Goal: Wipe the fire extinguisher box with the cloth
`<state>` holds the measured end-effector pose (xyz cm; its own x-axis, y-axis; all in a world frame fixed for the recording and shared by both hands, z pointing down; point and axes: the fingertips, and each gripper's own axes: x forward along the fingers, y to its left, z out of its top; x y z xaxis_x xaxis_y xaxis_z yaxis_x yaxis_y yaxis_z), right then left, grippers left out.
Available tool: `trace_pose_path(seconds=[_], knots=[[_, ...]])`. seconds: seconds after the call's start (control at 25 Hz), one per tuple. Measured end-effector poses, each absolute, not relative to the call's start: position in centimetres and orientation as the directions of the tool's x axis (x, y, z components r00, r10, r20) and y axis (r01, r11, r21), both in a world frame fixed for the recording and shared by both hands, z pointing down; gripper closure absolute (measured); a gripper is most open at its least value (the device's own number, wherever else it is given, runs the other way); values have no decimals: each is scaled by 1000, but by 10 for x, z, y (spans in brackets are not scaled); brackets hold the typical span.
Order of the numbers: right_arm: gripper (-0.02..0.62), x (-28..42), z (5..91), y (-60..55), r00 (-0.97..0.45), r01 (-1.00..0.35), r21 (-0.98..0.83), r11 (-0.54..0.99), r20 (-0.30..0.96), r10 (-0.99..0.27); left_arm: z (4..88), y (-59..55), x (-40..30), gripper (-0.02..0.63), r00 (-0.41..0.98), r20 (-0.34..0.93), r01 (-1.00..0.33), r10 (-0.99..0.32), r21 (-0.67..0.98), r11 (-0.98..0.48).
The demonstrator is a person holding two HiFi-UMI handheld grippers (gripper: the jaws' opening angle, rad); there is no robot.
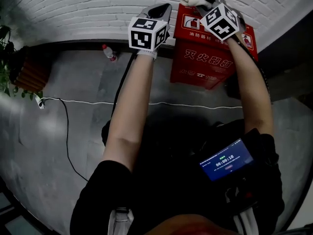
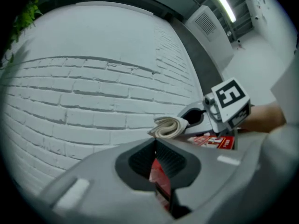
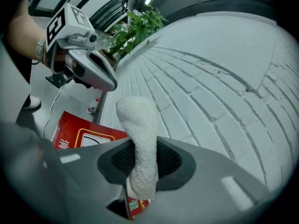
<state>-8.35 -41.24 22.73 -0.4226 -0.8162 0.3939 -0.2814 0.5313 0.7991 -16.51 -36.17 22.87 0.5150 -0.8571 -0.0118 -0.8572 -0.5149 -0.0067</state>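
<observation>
White-painted brick wall [image 1: 73, 9] backs a grey concrete floor [image 1: 73, 131], and the red metal fire extinguisher box [image 1: 205, 62] stands on that floor with its back to the wall. Its printed front faces me, and I judge that its long side runs along the foot of the wall. My right claw [image 1: 203, 0] hangs over the box's top near its rear edge, jaws clamped onto the folded white terry cloth [image 3: 140, 139]. The cloth's long axis lies along the jaws. Its free end sticks out past the tips, pointing away from me toward the bricks behind the box. I cannot tell whether that end touches the lid. My left claw [image 1: 164, 10] sits just left of the box's top with its jaws closed together on nothing. Only a sliver of red box shows under them. To wipe well, I think I should tip the right claw down so the cloth lies flat on the lid instead of poking out over it. Then I would press lightly and draw it in long strokes along the box's length, keeping the hard jaw tips off the paint. The left claw could steady the box's left side if it shifts. A plastic bottle [image 1: 109, 53] lies on the floor well left of the box, out of the way.
</observation>
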Motion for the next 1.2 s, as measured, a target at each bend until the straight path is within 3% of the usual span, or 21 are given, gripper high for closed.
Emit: trace_pose_path(seconds=[0.32,1.2], knots=[[503,-91,285,-460,-247,-21,788,616,593,-767,244,-373,-161,606,545,30,-838,-838,-23,-545],[508,-100,313,-363,-253,85,716,693,688,-680,255,-337,-149,606,538,83,-839,-839,-42,-542]])
